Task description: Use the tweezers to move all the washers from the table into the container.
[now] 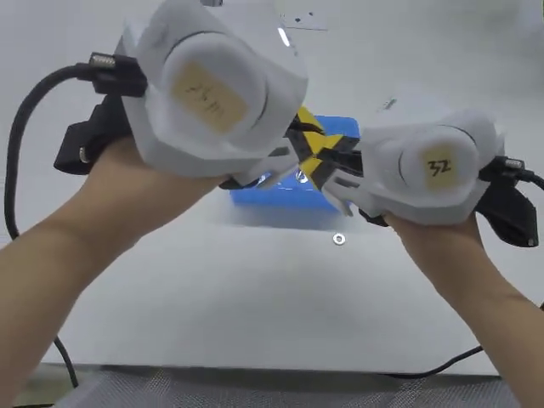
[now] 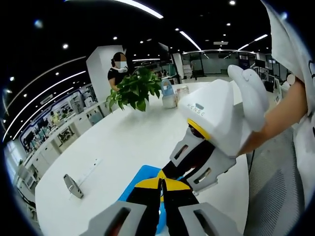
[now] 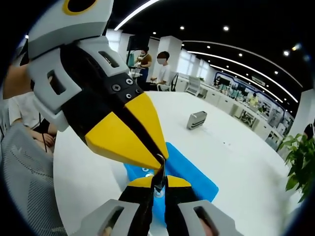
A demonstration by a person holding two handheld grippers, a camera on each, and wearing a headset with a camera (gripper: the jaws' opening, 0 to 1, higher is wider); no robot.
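My two grippers meet tip to tip above a blue container (image 1: 333,134) on the white table. A thin dark pair of tweezers (image 3: 158,175) stands between them. My right gripper (image 3: 157,184) is shut on its lower end, and my left gripper (image 3: 158,156), with yellow jaws, is shut on its upper end. In the left gripper view my left gripper (image 2: 161,184) is shut, with my right gripper (image 2: 193,160) coming in from the right over the container (image 2: 139,175). One washer (image 1: 338,239) lies on the table just in front of the container. A few washers (image 3: 146,169) lie inside the container (image 3: 194,173).
A small metal block (image 3: 197,119) stands on the table beyond the container. A potted plant (image 2: 135,88) sits further back. A black cable (image 1: 17,170) hangs off my left gripper. The table's front edge (image 1: 255,367) is close to me. People stand in the background.
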